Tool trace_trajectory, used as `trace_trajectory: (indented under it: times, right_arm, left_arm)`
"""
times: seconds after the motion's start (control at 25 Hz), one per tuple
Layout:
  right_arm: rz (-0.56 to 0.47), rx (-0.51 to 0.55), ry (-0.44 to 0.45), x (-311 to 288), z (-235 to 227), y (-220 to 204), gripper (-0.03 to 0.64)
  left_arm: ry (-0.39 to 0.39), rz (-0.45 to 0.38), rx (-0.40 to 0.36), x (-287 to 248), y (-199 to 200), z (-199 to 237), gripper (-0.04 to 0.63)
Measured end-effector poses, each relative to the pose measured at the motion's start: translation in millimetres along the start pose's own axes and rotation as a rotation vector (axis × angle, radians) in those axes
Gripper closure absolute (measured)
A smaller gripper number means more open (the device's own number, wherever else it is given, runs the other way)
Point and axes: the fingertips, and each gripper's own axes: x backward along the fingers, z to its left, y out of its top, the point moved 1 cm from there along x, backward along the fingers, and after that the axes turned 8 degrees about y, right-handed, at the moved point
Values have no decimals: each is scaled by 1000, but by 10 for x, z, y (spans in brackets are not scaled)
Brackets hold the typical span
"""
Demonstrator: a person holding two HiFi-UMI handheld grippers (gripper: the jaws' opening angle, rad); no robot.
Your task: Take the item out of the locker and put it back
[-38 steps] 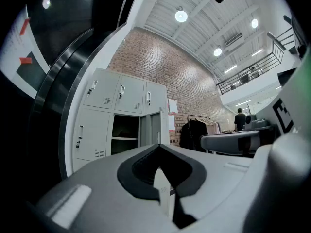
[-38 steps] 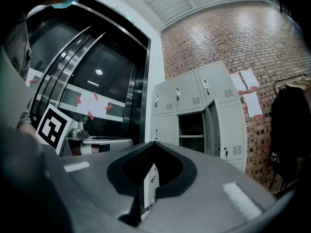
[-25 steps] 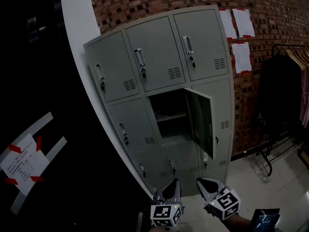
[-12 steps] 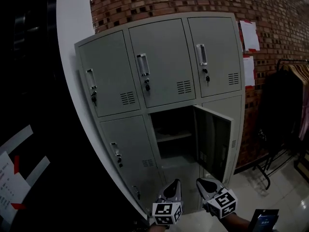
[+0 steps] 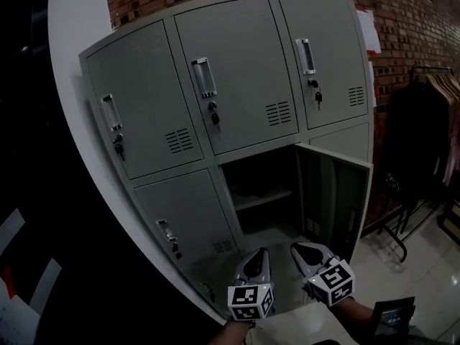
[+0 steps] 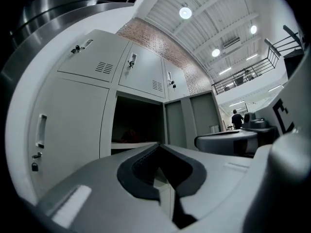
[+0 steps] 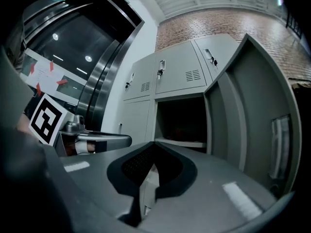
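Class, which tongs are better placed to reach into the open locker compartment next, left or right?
Probably left. The left tongs sit below the middle of the open compartment, while the right tongs sit below its hinged edge, beside the open door. Both are shut and empty.

I am nearer the grey locker bank (image 5: 237, 85) than a second ago, and it now fills most of the head view. Its open compartment (image 5: 259, 185) and swung-out door (image 5: 334, 200) look larger. The taped notice (image 5: 18, 315) has slid almost off the lower left, and the wall papers (image 5: 369, 31) now sit against the lockers' right edge.
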Motion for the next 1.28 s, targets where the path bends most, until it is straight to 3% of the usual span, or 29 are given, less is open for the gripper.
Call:
trace_trajectory:
  times: [0.72,0.96,1.28]
  right_arm:
    - [24,88,63,-1414,-1004,-78,614]
    - [94,145,98,-1957,-1226,-120,480]
    - [205,195,79,-2503,-1554,-165,293]
  left_arm:
    - [61,-23,-18,-1446,23,638,595]
    - [86,-19,-18,-1599,-23,810,595]
    - [100,-12,-12,-1617,-59,946,595]
